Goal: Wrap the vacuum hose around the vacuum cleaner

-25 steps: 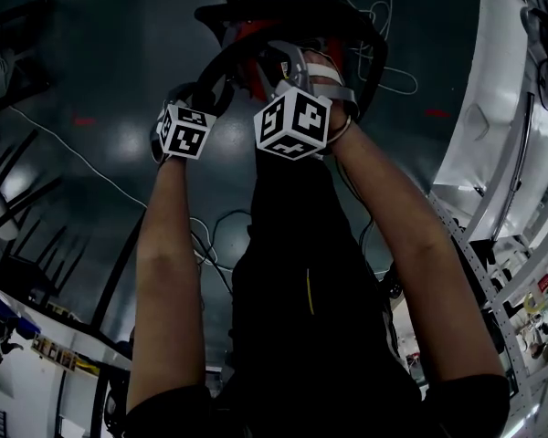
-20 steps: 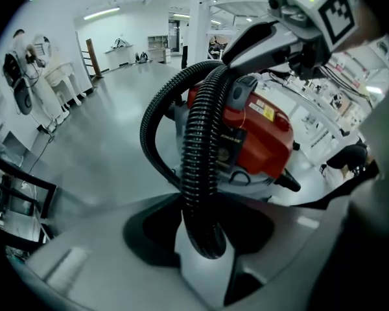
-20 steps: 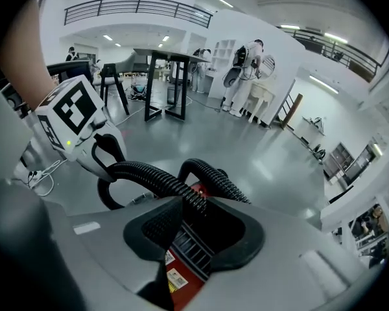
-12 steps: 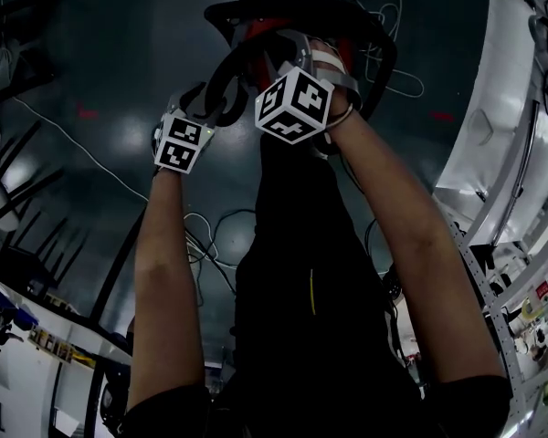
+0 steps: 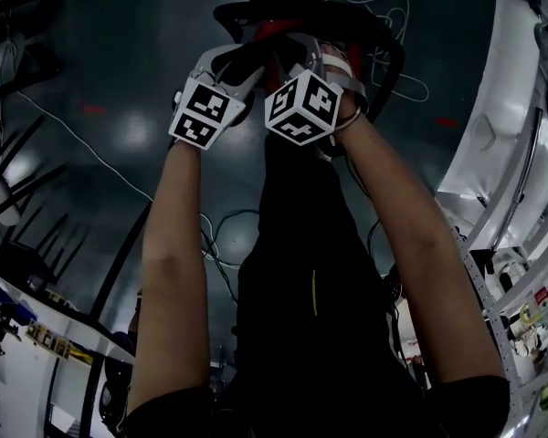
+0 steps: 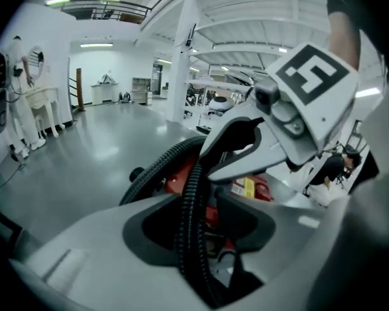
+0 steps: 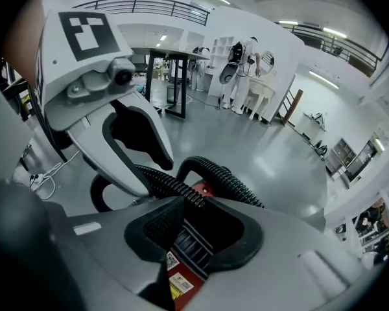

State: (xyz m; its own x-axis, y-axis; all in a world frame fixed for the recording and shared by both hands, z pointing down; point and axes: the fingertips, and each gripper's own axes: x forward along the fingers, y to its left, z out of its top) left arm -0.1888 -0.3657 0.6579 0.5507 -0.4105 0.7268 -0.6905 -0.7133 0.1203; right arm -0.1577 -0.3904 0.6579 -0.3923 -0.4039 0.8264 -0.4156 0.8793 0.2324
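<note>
Two claws are over the machine, one in each of the person's hands.

Item one, the left claw (image 6: 201, 216). Its jaws have just been closing and are now clamped on the hose (image 6: 191, 238). The hose is black and ribbed and runs lengthwise through the gap between the pads. Beyond this claw's tips it rises, then bends away to the left in a wide curve above the grey floor (image 6: 84, 167).

Item two, the vacuum cleaner (image 6: 173, 180). It has a red body and sits on the floor directly beyond and below the left claw's tips, partly covered by the hose. In the head view a further run of hose loops round the far side of the body and down to the right of the right claw.

Item three, the right claw (image 7: 194, 229). It is just to the right of the left claw, and one of its fingers overhangs the hose immediately beyond the left claw's tips. Its jaws stand partly apart and grip nothing. Through the gap I see the red body, a ribbed black part of it, and white and yellow labels (image 7: 180, 284) directly beneath. The print on the labels is too small to read. One run of hose passes just beyond this claw's tips from the left claw's side, and a second arches up behind it.

Item four, the marker cubes (image 5: 205, 112). They sit side by side in the head view, close together but not touching, and both claws point down.
</note>
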